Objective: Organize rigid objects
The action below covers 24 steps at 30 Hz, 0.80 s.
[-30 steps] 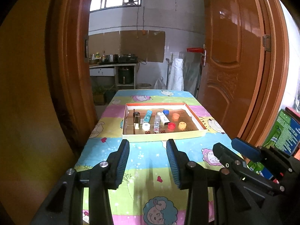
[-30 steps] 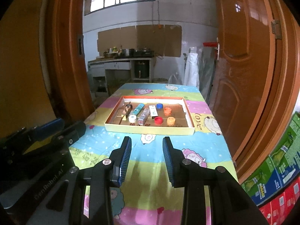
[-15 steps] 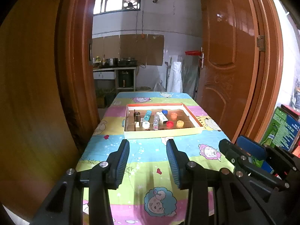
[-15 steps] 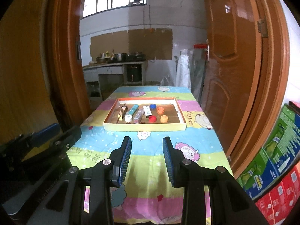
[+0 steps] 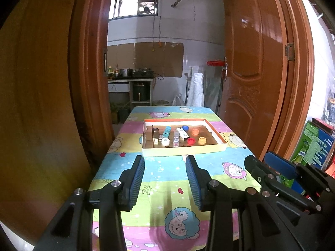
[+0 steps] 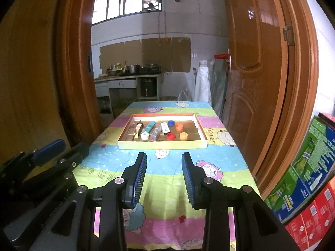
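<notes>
A shallow cardboard tray [image 5: 182,151] [image 6: 161,145] lies on the far half of a table with a cartoon cloth [image 5: 167,173] [image 6: 167,167]. In it lie a blue cap [image 5: 185,127], an orange cap [image 5: 195,131], a red cap [image 5: 191,140], a yellow-orange cap [image 5: 202,140], a white cap [image 5: 165,141], a teal tube [image 5: 166,131], a clear bottle [image 5: 176,139], a white box [image 5: 182,133] and a dark metal piece [image 5: 155,133]. My left gripper [image 5: 165,181] and right gripper [image 6: 164,177] are open and empty, above the near table end, well short of the tray.
An open wooden door [image 5: 251,83] stands right of the table and a door frame [image 5: 88,83] on the left. Green and red cartons [image 6: 309,177] are stacked at the right. A kitchen counter with pots [image 5: 129,77] is behind the table.
Both grippers have pulled back and up from the table, so the tray looks farther away. Their jaws stay open.
</notes>
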Tool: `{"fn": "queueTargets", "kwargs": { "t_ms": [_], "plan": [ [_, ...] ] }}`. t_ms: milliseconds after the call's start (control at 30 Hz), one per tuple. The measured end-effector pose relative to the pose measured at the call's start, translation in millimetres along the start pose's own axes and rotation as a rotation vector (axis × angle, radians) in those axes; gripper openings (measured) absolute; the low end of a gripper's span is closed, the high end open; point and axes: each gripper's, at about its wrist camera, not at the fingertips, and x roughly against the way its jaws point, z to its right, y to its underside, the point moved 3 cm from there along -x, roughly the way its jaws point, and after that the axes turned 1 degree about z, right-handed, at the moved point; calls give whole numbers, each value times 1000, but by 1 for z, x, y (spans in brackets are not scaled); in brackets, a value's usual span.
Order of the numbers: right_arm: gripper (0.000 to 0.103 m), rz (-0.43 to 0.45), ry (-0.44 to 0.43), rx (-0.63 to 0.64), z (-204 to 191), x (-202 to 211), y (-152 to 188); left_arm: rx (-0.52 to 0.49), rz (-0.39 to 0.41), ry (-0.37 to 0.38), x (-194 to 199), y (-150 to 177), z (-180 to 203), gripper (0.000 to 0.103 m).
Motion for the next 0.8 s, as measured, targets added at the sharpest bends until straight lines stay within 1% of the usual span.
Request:
{"fn": "queueTargets", "kwargs": {
  "t_ms": [800],
  "plan": [
    [36,-1,-9,-7,-1,2,-2,-6,-5,0,2,1,0,41]
  ]
}}
